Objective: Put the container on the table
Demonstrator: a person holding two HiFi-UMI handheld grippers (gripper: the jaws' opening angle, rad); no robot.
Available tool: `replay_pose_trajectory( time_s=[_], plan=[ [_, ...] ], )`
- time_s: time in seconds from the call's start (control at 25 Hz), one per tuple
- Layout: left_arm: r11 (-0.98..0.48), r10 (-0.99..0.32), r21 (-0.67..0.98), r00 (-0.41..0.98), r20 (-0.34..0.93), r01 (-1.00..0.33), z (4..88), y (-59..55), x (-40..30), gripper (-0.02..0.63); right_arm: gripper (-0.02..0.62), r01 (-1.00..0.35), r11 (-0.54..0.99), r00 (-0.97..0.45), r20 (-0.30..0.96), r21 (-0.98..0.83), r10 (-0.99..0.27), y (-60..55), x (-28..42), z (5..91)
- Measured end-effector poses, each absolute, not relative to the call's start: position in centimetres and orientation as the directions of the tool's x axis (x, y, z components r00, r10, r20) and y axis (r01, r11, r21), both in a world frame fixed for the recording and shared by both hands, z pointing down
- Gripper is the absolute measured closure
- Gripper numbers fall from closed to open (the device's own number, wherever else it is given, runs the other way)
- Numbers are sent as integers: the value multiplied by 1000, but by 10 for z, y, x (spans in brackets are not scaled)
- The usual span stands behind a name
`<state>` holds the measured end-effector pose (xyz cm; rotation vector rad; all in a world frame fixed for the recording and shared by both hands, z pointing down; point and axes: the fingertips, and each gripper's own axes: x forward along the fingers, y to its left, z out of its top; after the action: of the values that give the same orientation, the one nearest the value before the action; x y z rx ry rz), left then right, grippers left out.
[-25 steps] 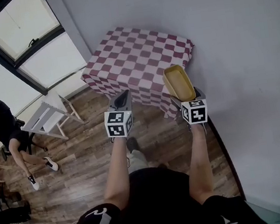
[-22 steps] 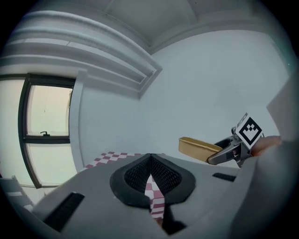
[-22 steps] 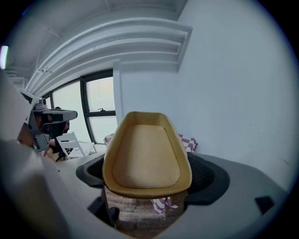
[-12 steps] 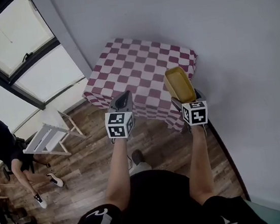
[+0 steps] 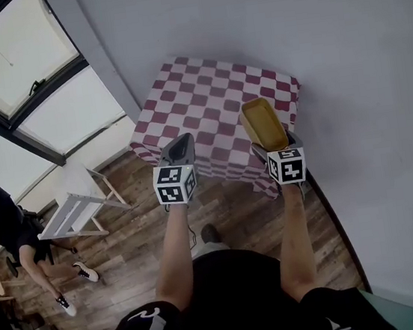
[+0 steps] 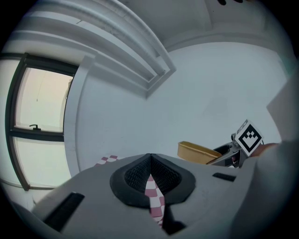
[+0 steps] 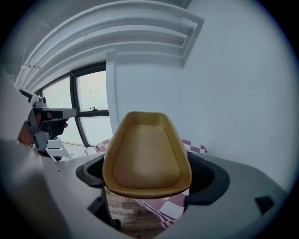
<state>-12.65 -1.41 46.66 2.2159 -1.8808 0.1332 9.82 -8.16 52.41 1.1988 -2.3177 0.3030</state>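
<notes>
A shallow tan container is held level in my right gripper, whose jaws clamp its two long sides. It hangs over the near right corner of the table with the red-and-white checked cloth. My left gripper is shut with nothing in it, just short of the table's near edge. In the left gripper view the container shows at the right, with the right gripper behind it.
The table stands in a corner against grey walls, with a large window to the left. A white folding chair sits on the wood floor at the left, and a seated person is further left.
Both grippers and the container have come closer to the table; the container now overlaps its near right corner. The seated person has slid lower in the view.
</notes>
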Motion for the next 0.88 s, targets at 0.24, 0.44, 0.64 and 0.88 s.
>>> replay_pose_trajectory(
  time_s=[0.24,0.44,0.64,0.88],
  plan=[
    [-166,-955,143,195,223,-976,476,-26,-156,581,89,-825,565,-461,546,28,-700,-88,74,534],
    [-194,-947,136,221,232,-972,483,-30,-172,581,89,-841,541,-445,549,17,-708,-92,57,542],
    [-197,-945,136,225,238,-971,489,-32,-190,581,89,-847,532,-440,551,8,-709,-95,41,550],
    [-205,-941,138,234,245,-969,499,-42,-195,581,89,-850,527,-439,554,0,-707,-105,31,562]
  ],
)
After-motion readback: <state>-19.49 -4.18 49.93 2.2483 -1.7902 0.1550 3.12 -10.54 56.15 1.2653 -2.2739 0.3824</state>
